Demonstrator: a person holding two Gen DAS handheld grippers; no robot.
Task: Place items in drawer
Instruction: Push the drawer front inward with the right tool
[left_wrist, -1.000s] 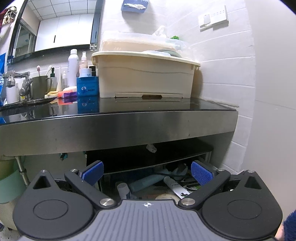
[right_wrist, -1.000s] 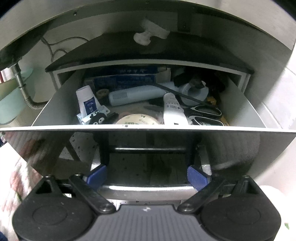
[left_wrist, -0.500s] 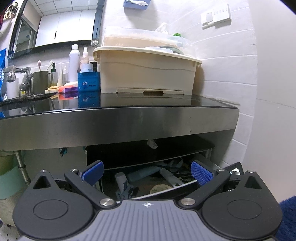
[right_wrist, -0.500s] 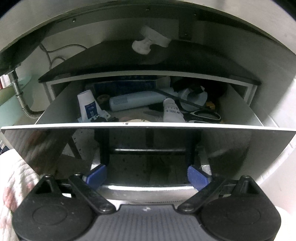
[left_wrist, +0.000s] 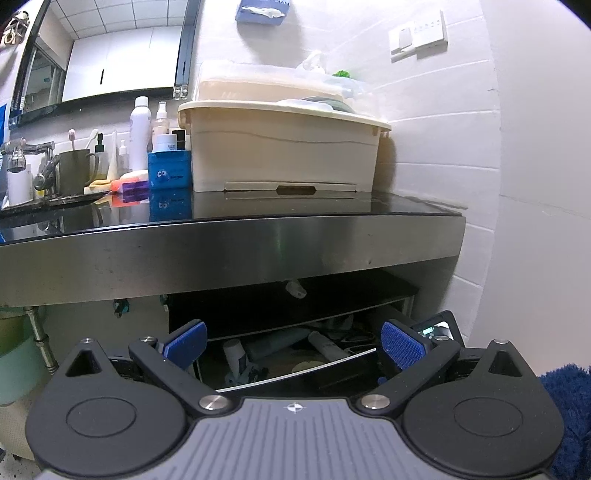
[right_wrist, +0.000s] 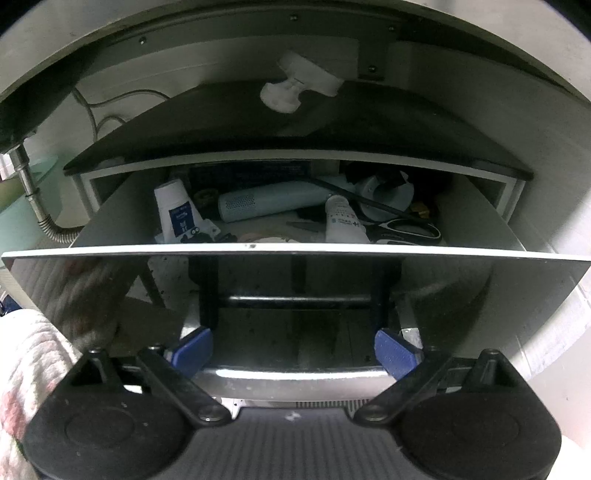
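The drawer under the counter stands partly open, with a glossy dark front. Inside lie a pale blue cylinder device, a white tube, a white paper cup and black scissors. My right gripper is open and presses against the drawer front just above its metal bar handle. My left gripper is open and empty, held back from the counter edge; past it I see the drawer and the right gripper at it.
On the black counter stand a beige lidded bin, a blue box, bottles and a mug with toothbrushes by the tap. A white wall is at the right. A drain pipe runs at left.
The drawer has slid inward, so less of its contents shows over the front edge. The right gripper has followed the front in. The left gripper has pulled back a little.
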